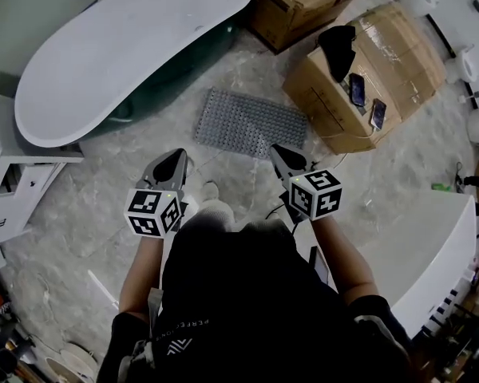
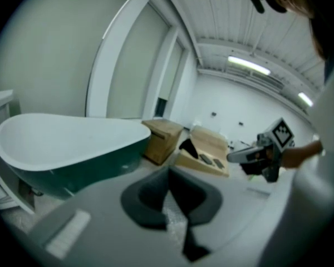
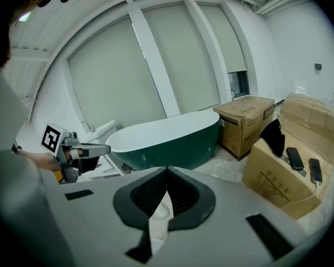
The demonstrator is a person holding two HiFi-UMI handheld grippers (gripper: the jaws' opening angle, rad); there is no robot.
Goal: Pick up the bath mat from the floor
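The bath mat (image 1: 251, 124), grey and studded, lies flat on the marble floor between the bathtub and a cardboard box. Both grippers hang in the air just short of its near edge. My left gripper (image 1: 177, 155) points at the floor left of the mat, its jaws together and empty. My right gripper (image 1: 277, 149) hovers by the mat's near right corner, jaws also together with nothing held. In the left gripper view the closed tips (image 2: 168, 169) face the tub and boxes. The right gripper's tips (image 3: 167, 169) meet the same way. Neither gripper touches the mat.
A white and green bathtub (image 1: 128, 46) stands at the upper left. Beyond and to the right of the mat are two cardboard boxes (image 1: 367, 78) (image 1: 303, 2); the nearer carries two phones (image 1: 357, 88) and a black object (image 1: 338, 48). White cabinets (image 1: 16, 182) (image 1: 431, 254) flank both sides.
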